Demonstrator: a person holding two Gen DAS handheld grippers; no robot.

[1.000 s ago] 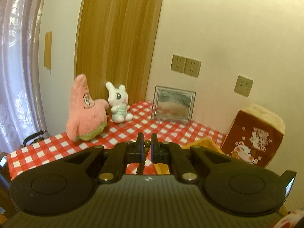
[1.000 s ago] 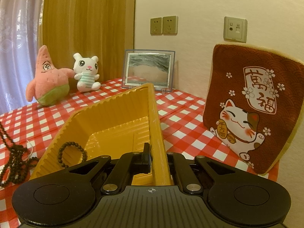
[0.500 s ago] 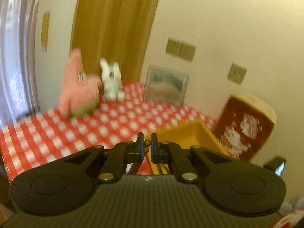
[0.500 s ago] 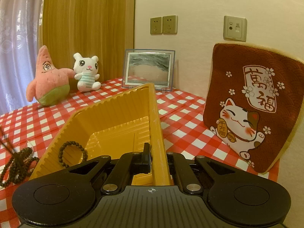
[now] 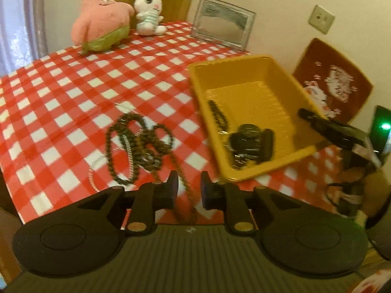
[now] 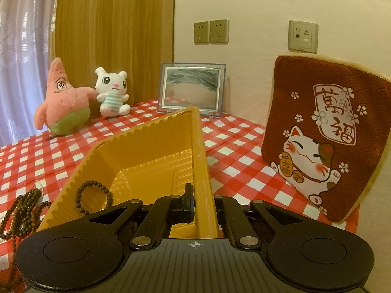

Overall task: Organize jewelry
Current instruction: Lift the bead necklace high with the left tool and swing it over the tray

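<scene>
A: While opening over the checked tablecloth (image 5: 73, 102), left gripper (image 5: 187, 187) straddling a strand of the long bead necklace (image 5: 136, 144), pads clear of it; rest heaped toward 10 o'clock.

B: And right gripper (image 6: 204, 201)?

A: Clamped narrow on the yellow tray (image 6: 151, 146) wall. Small bead bracelet (image 6: 94, 196) inside, at 9 o'clock from the fingers.

Cream wall (image 6: 244, 0) with sockets (image 6: 211, 31), wooden panel (image 6: 114, 36), perhaps a sheer curtain (image 6: 22, 61), checkered tablecloth (image 5: 73, 85).
</scene>
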